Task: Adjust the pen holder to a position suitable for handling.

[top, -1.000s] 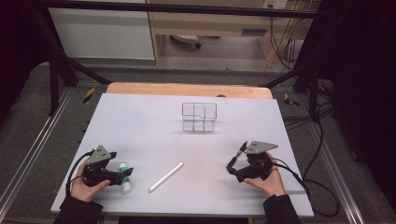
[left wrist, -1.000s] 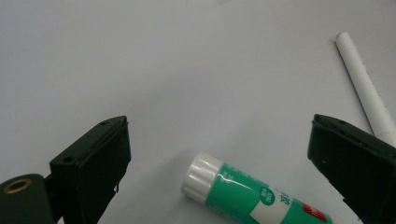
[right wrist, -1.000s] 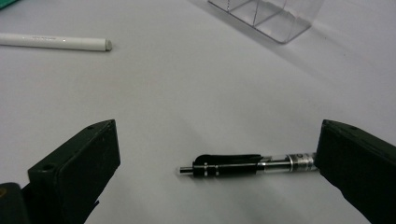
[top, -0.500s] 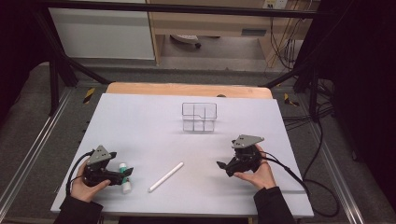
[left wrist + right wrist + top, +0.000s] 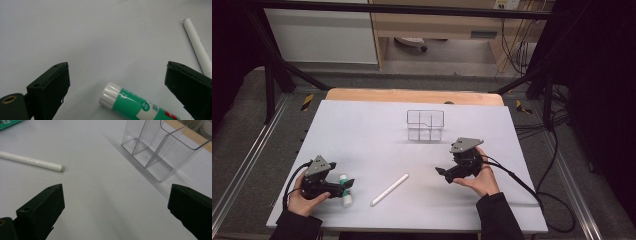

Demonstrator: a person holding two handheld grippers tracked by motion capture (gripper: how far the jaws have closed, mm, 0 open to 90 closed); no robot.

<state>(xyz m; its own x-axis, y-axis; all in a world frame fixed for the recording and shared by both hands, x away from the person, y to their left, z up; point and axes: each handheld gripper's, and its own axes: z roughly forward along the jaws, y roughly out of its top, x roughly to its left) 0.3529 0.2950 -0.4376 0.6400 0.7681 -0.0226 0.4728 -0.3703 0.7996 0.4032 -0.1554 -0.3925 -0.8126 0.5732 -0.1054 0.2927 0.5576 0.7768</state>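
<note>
Jaws of left gripper [image 5: 117, 87] straddle glue stick [image 5: 135, 103]

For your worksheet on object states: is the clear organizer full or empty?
Empty: through the clear organizer walls, only bare compartment floors show, and the white pen lies outside on the table.

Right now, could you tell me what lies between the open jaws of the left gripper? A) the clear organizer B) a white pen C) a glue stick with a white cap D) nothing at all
C: in the left gripper view the glue stick, white-capped with a green label, lies on the table between the wide-open jaws of the left gripper.
</note>
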